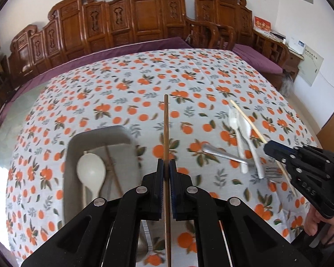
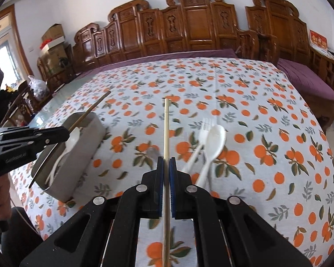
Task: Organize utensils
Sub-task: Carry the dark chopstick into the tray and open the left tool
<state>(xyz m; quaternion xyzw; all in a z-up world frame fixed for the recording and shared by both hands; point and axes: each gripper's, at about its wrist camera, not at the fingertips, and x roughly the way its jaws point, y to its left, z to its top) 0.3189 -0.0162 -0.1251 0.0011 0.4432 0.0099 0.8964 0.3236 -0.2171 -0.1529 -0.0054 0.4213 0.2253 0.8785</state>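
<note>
two chopsticks held – left gripper [image 1: 166, 163] pinching one dark chopstick [image 1: 166, 129], right gripper [image 2: 166, 161] pinching one pale chopstick [image 2: 166, 129]; both angled down, centre frame. one grey tray [image 1: 95, 134] lower left, one white fork [image 2: 201, 133] beside one white spoon [image 2: 214, 142].

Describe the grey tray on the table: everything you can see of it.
The grey tray is a rectangular open-top bin with rounded corners and plain upright walls that look like metal or plastic, standing on the orange-print tablecloth. Inside lie a white spoon, bowl up, and slim brown sticks, probably chopsticks. The left gripper, shut on a dark chopstick, is beside it; no gripper touches it.
</note>
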